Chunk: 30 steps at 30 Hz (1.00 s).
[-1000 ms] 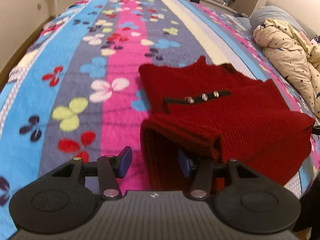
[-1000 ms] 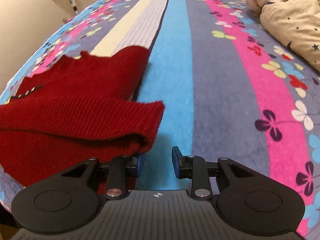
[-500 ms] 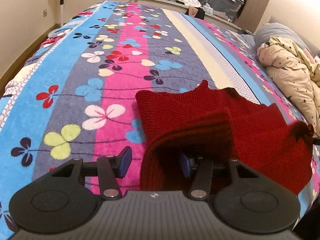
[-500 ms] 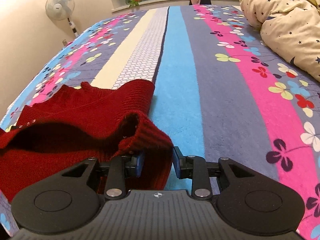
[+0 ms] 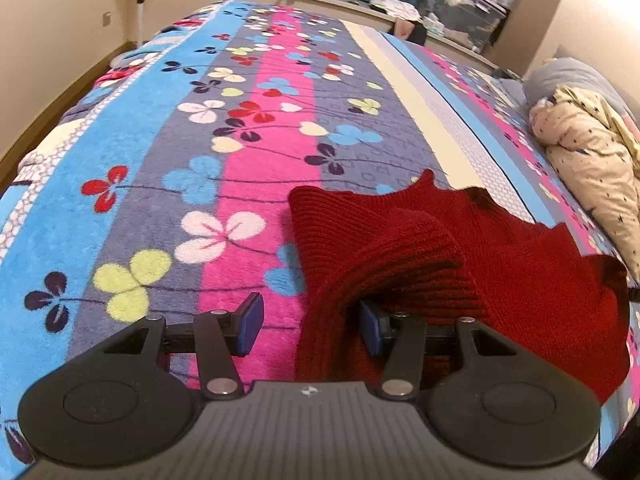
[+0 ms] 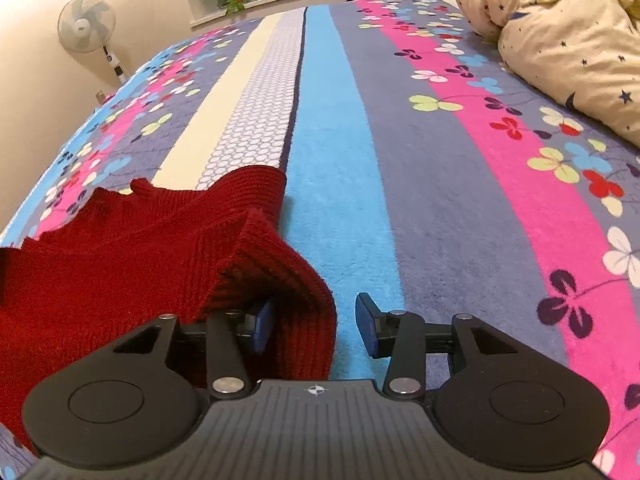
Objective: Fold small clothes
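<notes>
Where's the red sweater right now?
The red knit sweater lies on the striped floral blanket, draped over one pad of each gripper, low right in the left view.

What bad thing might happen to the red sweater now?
1. The folded red sweater is draped over one finger of each gripper. When the left gripper pulls away, the knit may snag and drag the fold open.
2. The right gripper is opening with the hem hanging between its fingers, so that corner may flop unevenly on the blanket.
</notes>
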Each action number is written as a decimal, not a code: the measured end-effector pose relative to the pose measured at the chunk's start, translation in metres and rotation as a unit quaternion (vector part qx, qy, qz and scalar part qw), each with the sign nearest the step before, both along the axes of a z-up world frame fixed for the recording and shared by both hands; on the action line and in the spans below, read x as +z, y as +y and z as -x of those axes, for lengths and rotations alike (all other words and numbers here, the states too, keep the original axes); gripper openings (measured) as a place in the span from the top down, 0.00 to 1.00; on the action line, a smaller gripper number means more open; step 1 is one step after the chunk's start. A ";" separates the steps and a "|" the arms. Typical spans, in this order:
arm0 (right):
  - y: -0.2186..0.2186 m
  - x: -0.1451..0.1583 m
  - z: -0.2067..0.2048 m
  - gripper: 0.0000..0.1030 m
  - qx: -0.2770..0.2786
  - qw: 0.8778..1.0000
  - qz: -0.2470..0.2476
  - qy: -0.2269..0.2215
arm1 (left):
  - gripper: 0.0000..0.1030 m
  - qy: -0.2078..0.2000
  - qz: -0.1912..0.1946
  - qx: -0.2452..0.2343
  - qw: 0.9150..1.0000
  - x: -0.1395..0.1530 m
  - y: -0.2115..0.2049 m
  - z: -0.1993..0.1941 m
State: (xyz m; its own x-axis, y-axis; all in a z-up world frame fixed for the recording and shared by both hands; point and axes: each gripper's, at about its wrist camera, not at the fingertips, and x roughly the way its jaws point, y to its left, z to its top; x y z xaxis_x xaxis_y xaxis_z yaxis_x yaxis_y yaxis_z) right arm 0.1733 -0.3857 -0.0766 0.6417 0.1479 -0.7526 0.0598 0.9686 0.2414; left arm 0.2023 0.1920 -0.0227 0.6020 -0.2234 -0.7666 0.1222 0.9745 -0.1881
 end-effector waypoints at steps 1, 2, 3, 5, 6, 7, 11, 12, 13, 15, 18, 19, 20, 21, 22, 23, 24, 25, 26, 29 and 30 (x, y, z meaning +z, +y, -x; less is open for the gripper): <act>0.000 0.000 0.001 0.57 0.001 1.000 -0.003 0.000 | 0.45 0.000 -0.001 -0.004 1.000 0.000 -0.002 0.000; 0.000 0.001 0.001 0.57 0.002 1.000 -0.005 -0.001 | 0.45 -0.001 -0.001 -0.008 1.000 0.000 -0.003 0.001; 0.000 0.001 0.002 0.57 0.005 1.000 -0.007 -0.002 | 0.45 -0.001 -0.001 -0.010 1.000 -0.001 -0.004 0.001; 0.001 0.001 0.004 0.57 0.013 1.000 -0.018 -0.002 | 0.44 0.000 0.001 -0.017 1.000 -0.002 -0.006 0.000; 0.001 0.001 0.004 0.57 0.017 1.000 -0.022 -0.001 | 0.43 0.001 0.000 -0.020 1.000 -0.003 -0.007 -0.001; 0.002 0.000 0.004 0.57 0.020 1.000 -0.023 0.001 | 0.42 0.002 -0.001 -0.024 1.000 -0.004 -0.008 -0.001; 0.003 0.002 0.004 0.57 0.024 0.999 -0.023 0.000 | 0.40 0.000 -0.007 -0.045 0.999 -0.007 -0.010 0.000; 0.002 0.003 0.005 0.57 0.023 0.999 -0.025 -0.004 | 0.39 0.000 -0.007 -0.048 0.999 -0.008 -0.009 0.000; -0.001 0.005 0.005 0.57 0.020 0.999 -0.028 -0.007 | 0.38 -0.001 -0.006 -0.052 0.999 -0.008 -0.007 0.001; -0.005 0.008 0.006 0.57 0.016 0.999 -0.037 -0.013 | 0.37 -0.003 -0.006 -0.060 0.998 -0.009 -0.003 0.004; -0.004 0.007 0.008 0.57 0.031 0.999 -0.033 -0.013 | 0.37 -0.017 -0.030 -0.078 0.996 -0.011 -0.004 0.010; -0.004 0.007 0.009 0.57 0.035 0.999 -0.031 -0.012 | 0.37 -0.022 -0.036 -0.089 0.995 -0.011 -0.006 0.012; -0.005 0.007 0.009 0.57 0.038 0.999 -0.034 -0.011 | 0.37 -0.025 -0.039 -0.097 0.994 -0.011 -0.007 0.013; -0.007 0.008 0.009 0.57 0.039 0.998 -0.038 -0.009 | 0.37 -0.029 -0.044 -0.106 0.993 -0.010 -0.009 0.015; -0.008 0.008 0.009 0.57 0.039 0.998 -0.042 -0.008 | 0.37 -0.034 -0.050 -0.111 0.992 -0.010 -0.011 0.016; -0.009 0.008 0.010 0.57 0.038 0.998 -0.046 -0.006 | 0.37 -0.039 -0.055 -0.117 0.991 -0.010 -0.013 0.016; -0.009 0.007 0.010 0.56 0.039 0.998 -0.048 -0.005 | 0.37 -0.042 -0.058 -0.121 0.990 -0.010 -0.016 0.015; -0.006 0.006 0.010 0.55 0.041 0.998 -0.046 -0.001 | 0.37 -0.044 -0.059 -0.125 0.989 -0.010 -0.019 0.013; -0.003 0.004 0.009 0.55 0.046 0.998 -0.037 0.005 | 0.37 -0.047 -0.060 -0.130 0.989 -0.011 -0.022 0.011; 0.006 0.001 0.009 0.55 0.060 0.998 -0.009 0.010 | 0.37 -0.066 -0.079 -0.144 0.984 -0.010 -0.034 0.008; 0.005 0.002 0.009 0.55 0.056 0.998 -0.012 0.008 | 0.37 -0.076 -0.084 -0.146 0.983 -0.009 -0.037 0.007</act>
